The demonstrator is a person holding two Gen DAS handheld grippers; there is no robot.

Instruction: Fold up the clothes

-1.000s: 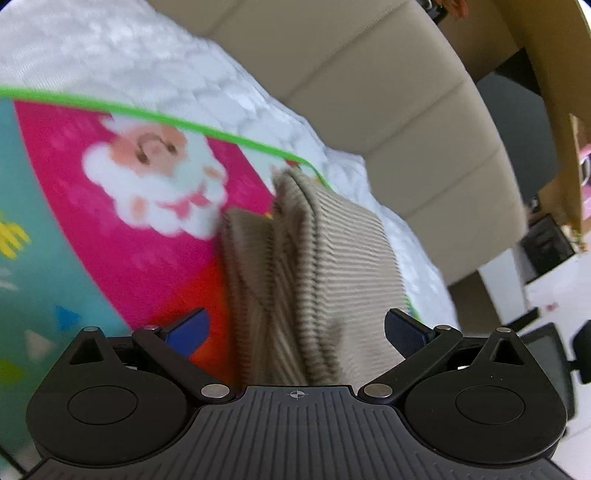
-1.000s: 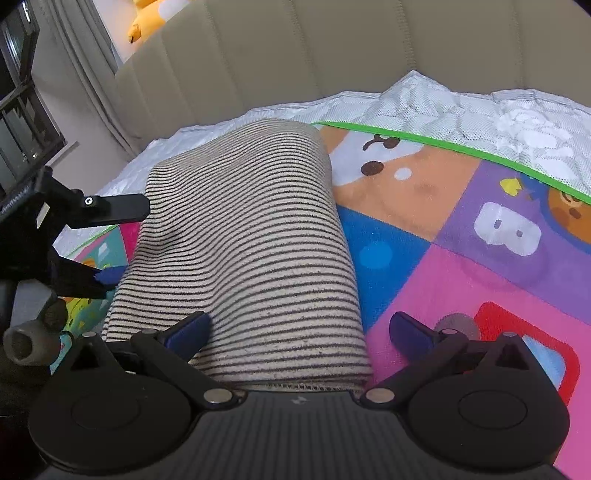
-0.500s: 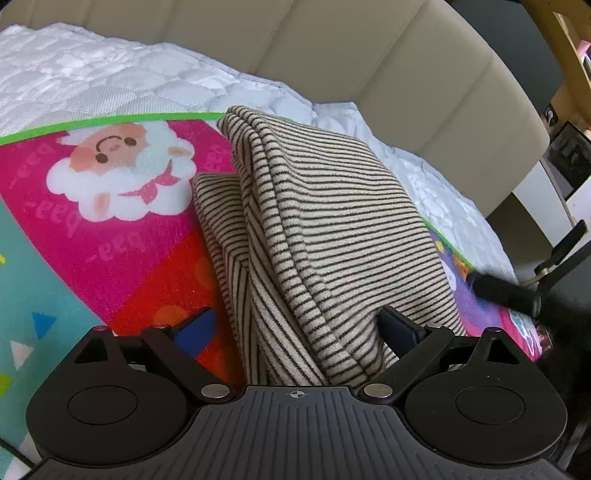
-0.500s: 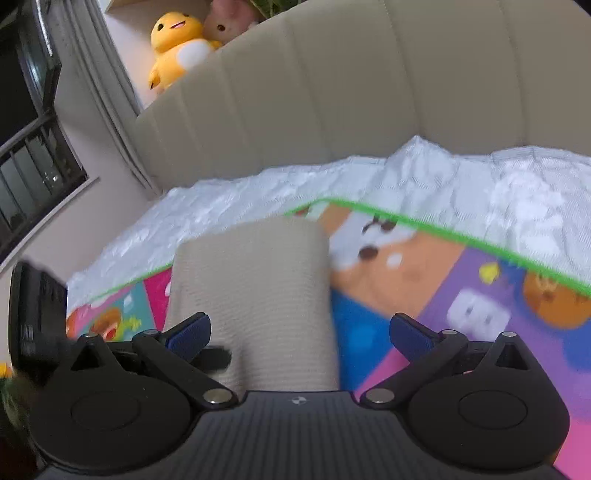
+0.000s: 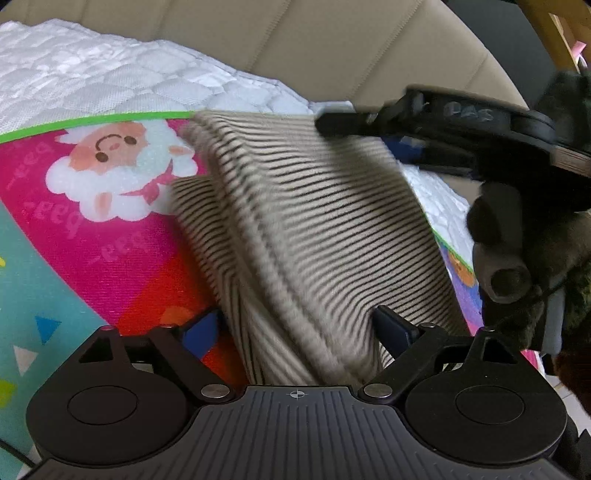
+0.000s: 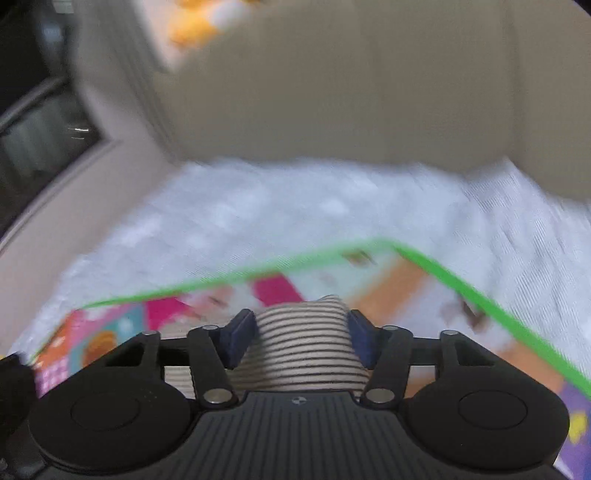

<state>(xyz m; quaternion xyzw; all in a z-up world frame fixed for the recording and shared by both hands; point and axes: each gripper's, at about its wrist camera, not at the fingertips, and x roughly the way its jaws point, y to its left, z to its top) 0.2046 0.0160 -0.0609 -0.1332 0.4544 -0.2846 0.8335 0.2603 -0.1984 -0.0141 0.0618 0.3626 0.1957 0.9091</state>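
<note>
Between the two blue pads of the right gripper (image 6: 301, 338), a bunched fold of the striped garment (image 5: 314, 236) is pinched; the fingers (image 6: 240, 338) are drawn close and press the beige, dark-lined cloth from both sides. In the left wrist view the same garment is seen lying folded in layers on the play mat (image 5: 92, 258), its upper part raised toward the right gripper (image 5: 369, 123), which is seen reaching in from the right above the cloth. The left gripper (image 5: 299, 330) is held low at the near end of the garment with its fingers (image 5: 393, 328) spread wide, one on each side of the fabric; the cloth runs between them without being clamped.

The mat is printed with bright panels, a cartoon sheep (image 5: 118, 173) among them, and is edged by a green border (image 6: 461, 284). It is spread on a white quilted bed cover (image 5: 92, 81), behind which a padded beige headboard (image 5: 332, 48) rises. A dark gloved or sleeved hand (image 5: 535, 258) is seen grasping the handle of the right gripper, cut off by the frame edge. A yellow soft toy (image 6: 195, 22) is made out dimly above the headboard.

The right wrist view is heavily blurred, so the mat's pictures and the dark window area at its left cannot be read clearly. The garment's lower layers are hidden beneath its upper fold.
</note>
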